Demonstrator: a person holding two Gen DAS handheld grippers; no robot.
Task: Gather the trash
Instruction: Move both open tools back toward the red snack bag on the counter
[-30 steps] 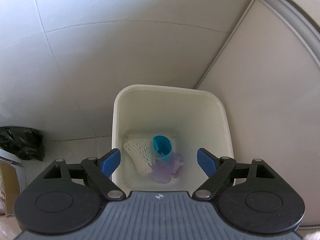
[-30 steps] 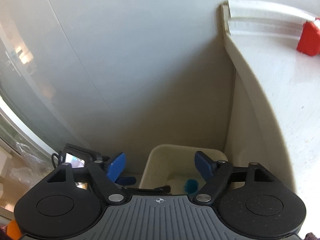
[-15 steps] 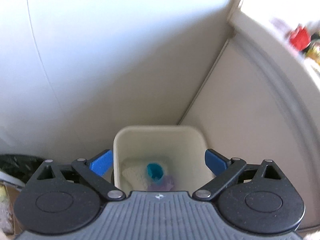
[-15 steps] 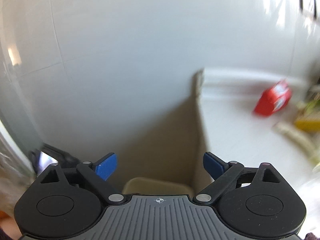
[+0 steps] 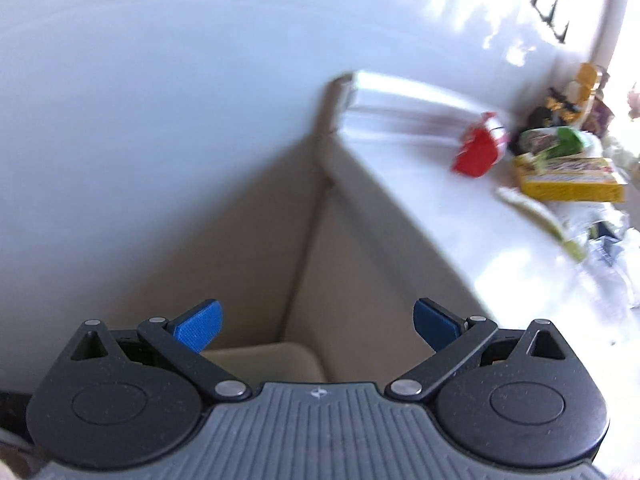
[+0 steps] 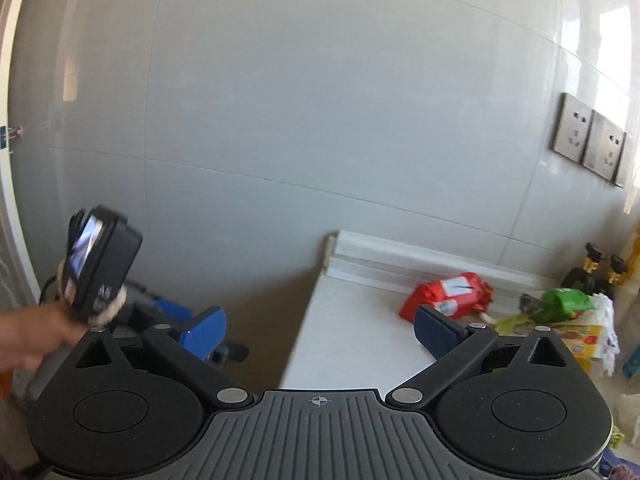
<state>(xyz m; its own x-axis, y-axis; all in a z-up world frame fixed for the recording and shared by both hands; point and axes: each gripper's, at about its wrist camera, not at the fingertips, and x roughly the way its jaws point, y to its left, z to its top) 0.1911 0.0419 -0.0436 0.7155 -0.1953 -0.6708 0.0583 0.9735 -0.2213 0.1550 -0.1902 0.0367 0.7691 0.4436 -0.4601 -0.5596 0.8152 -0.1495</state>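
Left gripper (image 5: 316, 326): jaws opening, already wide, nothing between the blue pads. Right gripper (image 6: 318, 330): jaws likewise opening, wide, empty.

Landmark: white surface (image 6: 360, 344), its end edge meeting the grey tiled wall (image 6: 320, 120).

Beige bin (image 5: 264, 362) sits low beside the end of the surface, in the corner by the wall; only its rim shows, contents hidden.

Trash lies on the surface, toward its far side by the wall: red wrapper (image 6: 448, 294) nearest the end edge, green packet (image 6: 570, 300) beyond it, yellow box (image 5: 568, 180) next to that, crumpled white wrappers (image 5: 608, 240) closer to the front edge. Left view blurred.

The person's left hand (image 6: 28, 340), holding the other gripper's body with its camera, shows off the end of the surface in the right view.
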